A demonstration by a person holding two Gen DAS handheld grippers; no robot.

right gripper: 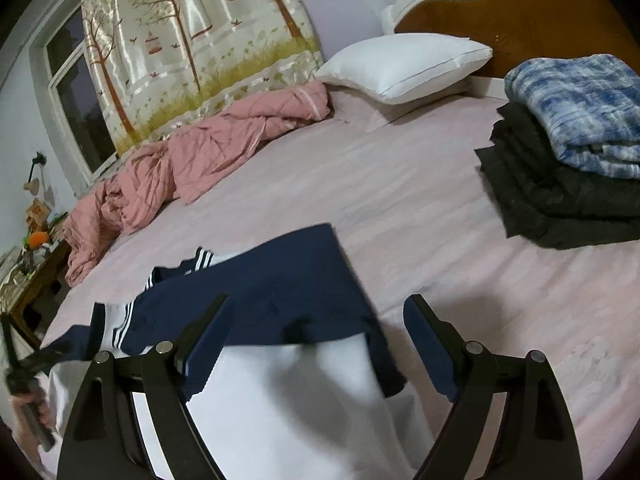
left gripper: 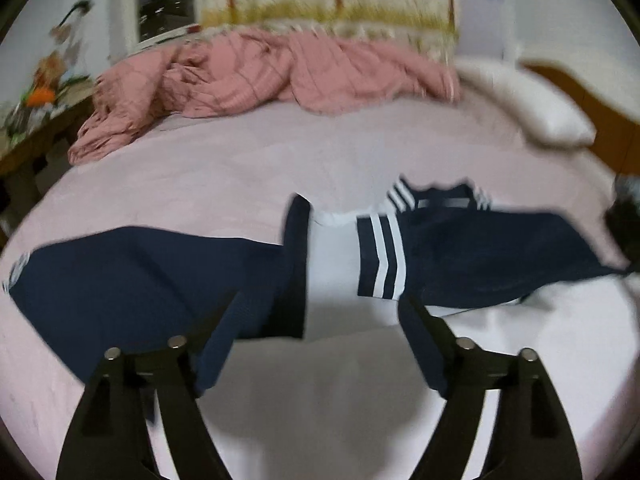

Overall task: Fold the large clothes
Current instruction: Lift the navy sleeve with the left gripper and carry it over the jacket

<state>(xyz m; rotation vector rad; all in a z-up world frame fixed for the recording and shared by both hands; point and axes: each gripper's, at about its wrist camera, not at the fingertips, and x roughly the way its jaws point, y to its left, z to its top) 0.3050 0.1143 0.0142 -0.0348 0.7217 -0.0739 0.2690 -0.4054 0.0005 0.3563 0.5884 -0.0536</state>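
A navy and white garment [left gripper: 140, 280] with white stripes lies spread on the pink bed sheet [left gripper: 240, 168]; its white body [left gripper: 320, 380] lies nearest me. My left gripper [left gripper: 318, 300] is open and empty above the garment's middle. In the right wrist view the same garment [right gripper: 272, 292] lies below my right gripper [right gripper: 316, 304], which is open and empty over a navy sleeve and the white part [right gripper: 280, 408]. The other hand-held gripper [right gripper: 28, 364] shows at the far left.
A crumpled pink quilt [right gripper: 180, 168] lies along the far side of the bed. A white pillow [right gripper: 404, 66] rests by the headboard [right gripper: 520, 12]. A stack of folded dark and blue clothes [right gripper: 568, 152] sits at the right. A cluttered side table [right gripper: 32, 264] stands left.
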